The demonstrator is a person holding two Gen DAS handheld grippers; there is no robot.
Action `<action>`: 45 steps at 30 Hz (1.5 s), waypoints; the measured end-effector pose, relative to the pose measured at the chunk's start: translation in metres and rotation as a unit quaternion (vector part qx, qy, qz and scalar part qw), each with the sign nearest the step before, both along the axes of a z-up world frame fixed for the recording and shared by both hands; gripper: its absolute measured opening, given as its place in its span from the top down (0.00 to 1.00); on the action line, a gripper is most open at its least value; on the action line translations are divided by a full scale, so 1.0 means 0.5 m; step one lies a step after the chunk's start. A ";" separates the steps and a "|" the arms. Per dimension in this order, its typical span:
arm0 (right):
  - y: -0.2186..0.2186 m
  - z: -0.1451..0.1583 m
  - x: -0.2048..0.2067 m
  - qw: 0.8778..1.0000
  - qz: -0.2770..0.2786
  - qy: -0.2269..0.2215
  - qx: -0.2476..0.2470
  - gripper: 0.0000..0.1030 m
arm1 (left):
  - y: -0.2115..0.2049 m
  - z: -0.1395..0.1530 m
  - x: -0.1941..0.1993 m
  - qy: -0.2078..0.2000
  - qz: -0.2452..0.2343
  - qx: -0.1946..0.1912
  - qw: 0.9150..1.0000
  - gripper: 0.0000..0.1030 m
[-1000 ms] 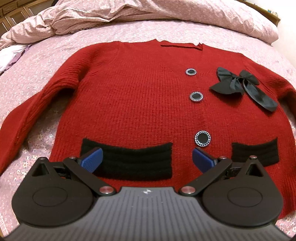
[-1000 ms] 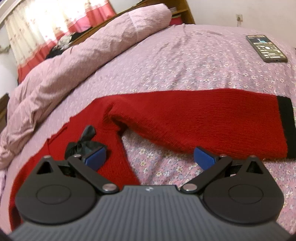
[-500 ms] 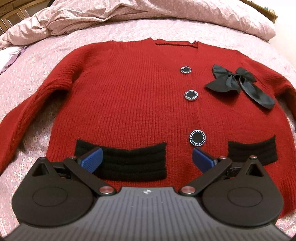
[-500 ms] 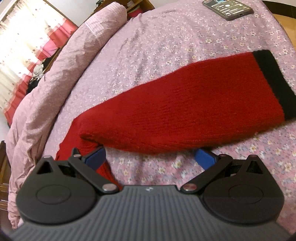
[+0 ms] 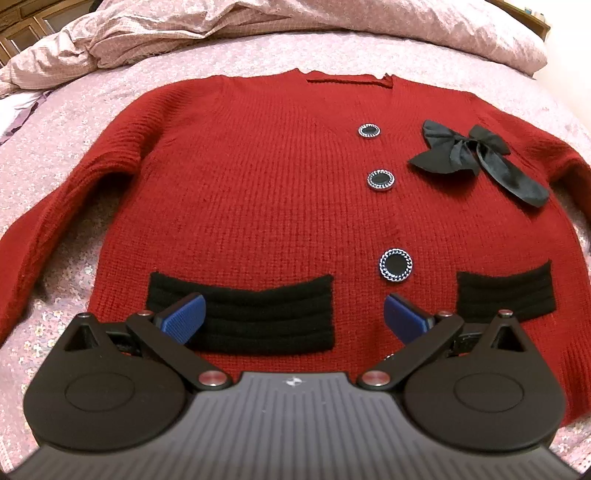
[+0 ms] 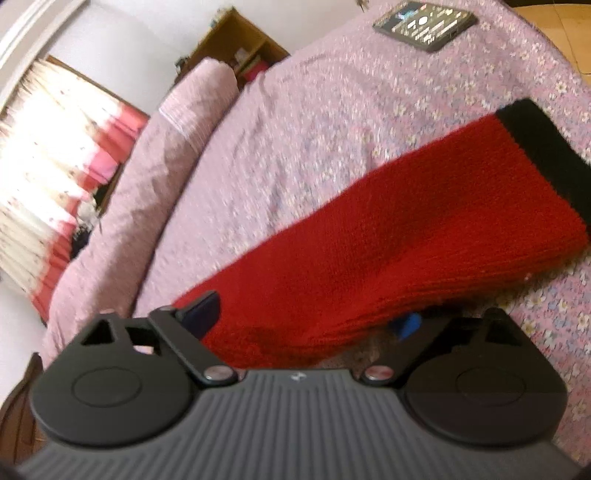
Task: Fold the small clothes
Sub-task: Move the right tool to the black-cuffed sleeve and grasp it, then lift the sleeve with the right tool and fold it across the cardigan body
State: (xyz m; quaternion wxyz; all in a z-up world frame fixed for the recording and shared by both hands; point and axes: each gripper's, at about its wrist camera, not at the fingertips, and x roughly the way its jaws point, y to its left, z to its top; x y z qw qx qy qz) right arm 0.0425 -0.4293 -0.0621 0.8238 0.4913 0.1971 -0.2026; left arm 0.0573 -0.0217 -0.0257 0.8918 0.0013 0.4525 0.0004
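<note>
A red knit cardigan lies flat, front up, on the bed, with black pockets, three round buttons and a black bow. My left gripper is open and empty above the hem, over the left pocket. In the right wrist view the cardigan's red sleeve with a black cuff lies between the wide-open fingers of my right gripper. The sleeve covers most of the right blue pad. The view is blurred.
The bed has a pink floral sheet. A rumpled pink duvet lies beyond the collar. A phone lies on the sheet far past the cuff. Curtains and a wooden shelf stand beyond the bed.
My right gripper has tilted and moved in on the sleeve, which now lies between its fingers. My left gripper has shifted slightly; the cardigan sits a little more centred.
</note>
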 end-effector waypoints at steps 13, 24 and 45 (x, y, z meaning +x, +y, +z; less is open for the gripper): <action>-0.038 -0.007 0.005 0.999 0.032 0.038 0.015 0.64 | 0.012 0.015 -0.010 -0.017 -0.014 -0.004 1.000 0.00; 0.026 0.076 0.039 0.986 0.109 0.019 -0.121 0.84 | 0.040 0.038 -0.019 -0.037 -0.002 -0.006 0.999 0.00; 0.368 0.277 0.137 0.861 0.367 -0.133 -0.325 0.85 | 0.162 0.085 -0.025 -0.079 0.076 0.018 0.994 0.00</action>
